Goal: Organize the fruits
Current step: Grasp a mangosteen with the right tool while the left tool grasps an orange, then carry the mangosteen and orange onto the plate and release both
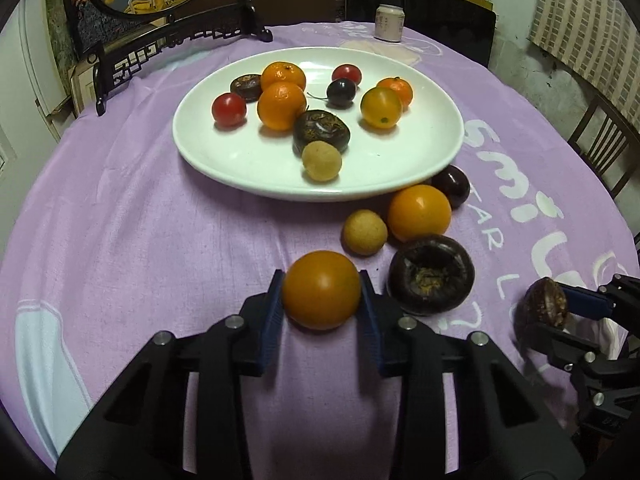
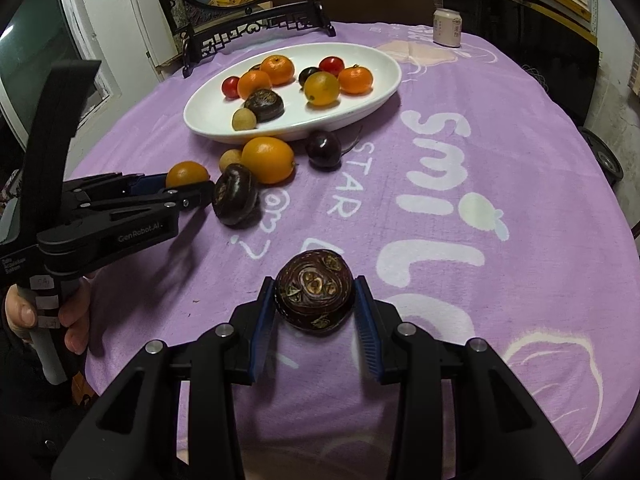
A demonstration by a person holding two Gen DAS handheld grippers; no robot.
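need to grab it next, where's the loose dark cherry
In the right wrist view the dark cherry lies on the purple cloth, just off the white plate near rim, right of the big orange fruit.

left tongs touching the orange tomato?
Touching. Left wrist view: both blue pads of the left tongs press the orange tomato's sides, no gap.

Bare purple cloth [image 1: 140, 220] lies open to the left of the loose fruit, up to the plate's [image 1: 208, 160] near rim. Loose cluster crowds that rim on the right: tan ball [image 1: 364, 232], orange [image 1: 419, 212], dark cherry [image 1: 452, 186], dark water chestnut [image 1: 431, 274], all close together, little gap between. Plate's near-left floor is clear; fruit fills its middle and back. Wide free cloth [image 2: 500, 160] on the right side. Carved stand [image 1: 160, 48] and can [image 1: 389, 23] block the far edge
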